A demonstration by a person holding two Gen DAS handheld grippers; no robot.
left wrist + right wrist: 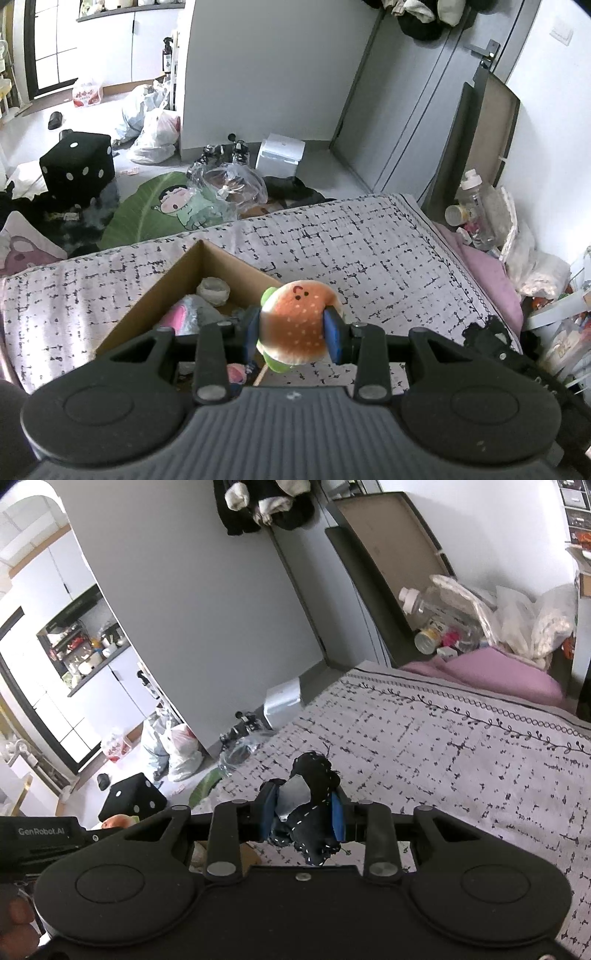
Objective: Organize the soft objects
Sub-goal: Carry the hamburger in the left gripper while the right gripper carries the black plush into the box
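A plush hamburger toy [297, 325] with an orange bun, a small face and green edges is squeezed between the blue pads of my left gripper [293, 332], held above the bed. Just left of it and below stands an open cardboard box [177, 275] on the bedspread, with a grey-pink plush [192, 310] and a pale round soft thing [213, 290] inside. My right gripper [303, 814] is shut on a black plush [312, 801] with white stitching and a grey patch, lifted over the patterned bedspread [443, 760]. The left gripper's body [40, 836] shows at that view's left edge.
The bed's white, black-flecked cover [369, 243] stretches ahead and right, with a pink sheet [487, 273] at its far side. On the floor beyond lie a black dice cushion [75, 166], plastic bags [155, 129], a leaf-shaped mat [155, 210] and a white box [280, 153]. Bottles and clutter [476, 210] crowd the right wall.
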